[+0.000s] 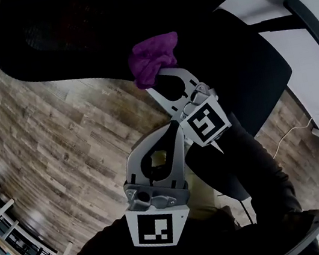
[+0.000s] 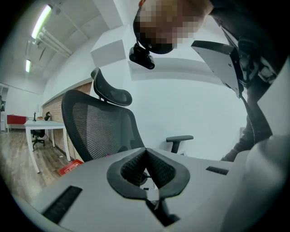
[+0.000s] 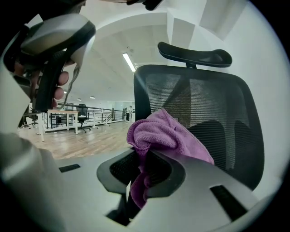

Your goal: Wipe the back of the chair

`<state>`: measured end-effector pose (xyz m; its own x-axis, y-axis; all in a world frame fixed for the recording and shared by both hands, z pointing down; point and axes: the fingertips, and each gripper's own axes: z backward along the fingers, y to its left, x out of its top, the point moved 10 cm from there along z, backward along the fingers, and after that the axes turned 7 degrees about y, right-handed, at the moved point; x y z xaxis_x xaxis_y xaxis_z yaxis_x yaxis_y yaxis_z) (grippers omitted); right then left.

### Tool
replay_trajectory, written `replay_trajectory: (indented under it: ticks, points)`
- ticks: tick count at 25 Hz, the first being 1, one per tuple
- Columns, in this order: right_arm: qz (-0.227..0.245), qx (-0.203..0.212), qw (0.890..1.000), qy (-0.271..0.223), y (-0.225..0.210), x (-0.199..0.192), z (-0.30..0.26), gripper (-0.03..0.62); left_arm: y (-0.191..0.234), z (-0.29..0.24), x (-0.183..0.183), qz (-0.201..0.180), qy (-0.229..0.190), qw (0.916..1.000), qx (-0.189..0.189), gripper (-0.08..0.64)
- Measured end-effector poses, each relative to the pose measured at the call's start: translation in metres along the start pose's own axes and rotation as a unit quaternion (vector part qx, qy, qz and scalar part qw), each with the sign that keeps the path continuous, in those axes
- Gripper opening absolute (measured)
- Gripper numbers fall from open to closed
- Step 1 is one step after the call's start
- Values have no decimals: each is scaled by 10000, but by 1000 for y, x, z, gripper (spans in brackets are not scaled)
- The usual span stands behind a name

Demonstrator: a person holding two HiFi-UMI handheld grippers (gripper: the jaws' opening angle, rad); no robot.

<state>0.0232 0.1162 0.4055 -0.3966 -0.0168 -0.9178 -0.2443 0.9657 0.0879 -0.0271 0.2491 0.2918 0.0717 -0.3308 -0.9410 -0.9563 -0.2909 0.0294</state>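
Observation:
A black mesh office chair fills the top of the head view, its backrest (image 1: 70, 36) seen from above. My right gripper (image 1: 162, 74) is shut on a purple cloth (image 1: 153, 57), which sits at the lower edge of the backrest. In the right gripper view the purple cloth (image 3: 158, 136) bulges out of the jaws just in front of the mesh chair back (image 3: 213, 118) and headrest (image 3: 195, 54). My left gripper (image 1: 161, 138) hangs lower and behind, shut with nothing between its pads (image 2: 146, 165); the chair back (image 2: 99, 127) stands beyond it to the left.
The chair seat (image 1: 246, 66) and one armrest (image 1: 309, 21) lie to the right above a white floor area. Wood-look flooring (image 1: 46, 144) spreads left. A white desk (image 2: 45, 131) stands far left in the left gripper view. My dark sleeve (image 1: 258, 167) crosses the lower right.

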Motion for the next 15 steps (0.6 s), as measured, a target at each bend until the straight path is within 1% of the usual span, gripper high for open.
replay_trajectory:
  ticks: [7, 11, 15]
  points:
    - [80, 49, 9999, 43, 1, -4, 1, 44, 1, 3, 4, -39, 12, 10000, 36, 9]
    - [131, 165, 9997, 109, 6, -9, 3, 44, 0, 2, 5, -55, 16, 10000, 52, 9]
    - [81, 209, 9997, -5, 11, -16, 1, 44, 0, 0, 4, -57, 20, 10000, 61, 9]
